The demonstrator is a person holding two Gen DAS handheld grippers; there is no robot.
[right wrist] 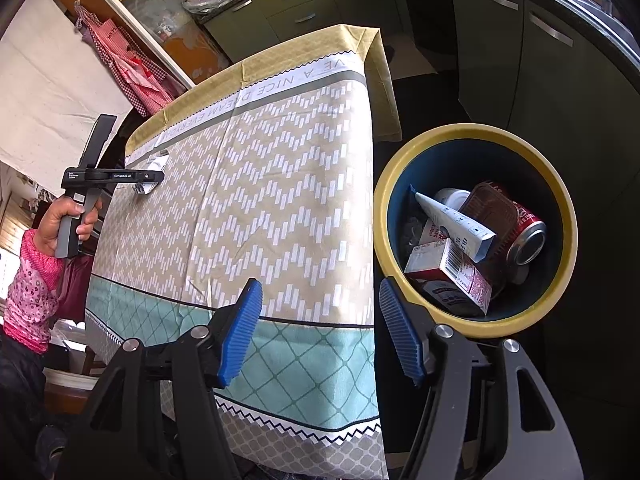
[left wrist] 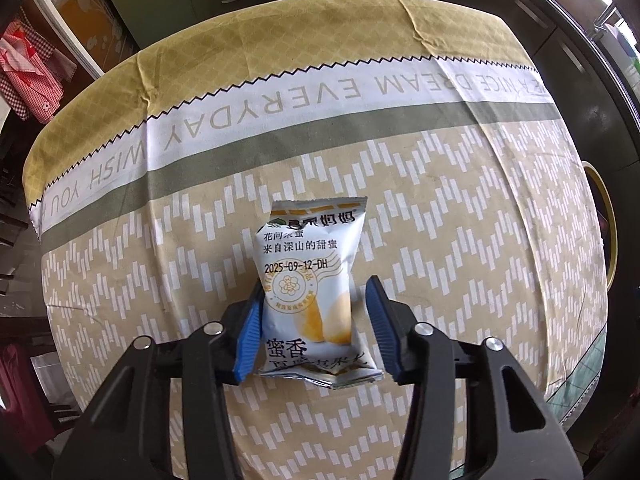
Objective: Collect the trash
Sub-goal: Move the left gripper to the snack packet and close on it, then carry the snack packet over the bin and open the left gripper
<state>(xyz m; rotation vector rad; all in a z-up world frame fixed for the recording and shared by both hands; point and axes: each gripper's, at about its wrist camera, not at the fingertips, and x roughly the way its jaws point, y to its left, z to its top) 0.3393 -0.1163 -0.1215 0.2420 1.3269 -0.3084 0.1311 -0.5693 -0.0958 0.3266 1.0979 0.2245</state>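
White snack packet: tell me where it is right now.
In the left wrist view, the white foil snack packet lies on the patterned tablecloth, between the open left gripper's blue pads.

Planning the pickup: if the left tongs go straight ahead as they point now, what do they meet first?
The snack packet, already lying between the open left tongs on the tablecloth; nothing else shows beyond it.

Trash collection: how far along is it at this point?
Partly done: the bin beside the table already holds a can, a carton and a tube. In hand: the left hand-held gripper brackets a snack packet on the tablecloth, not yet clamped. Left: grasp and bin it. The right hand-held gripper is empty.
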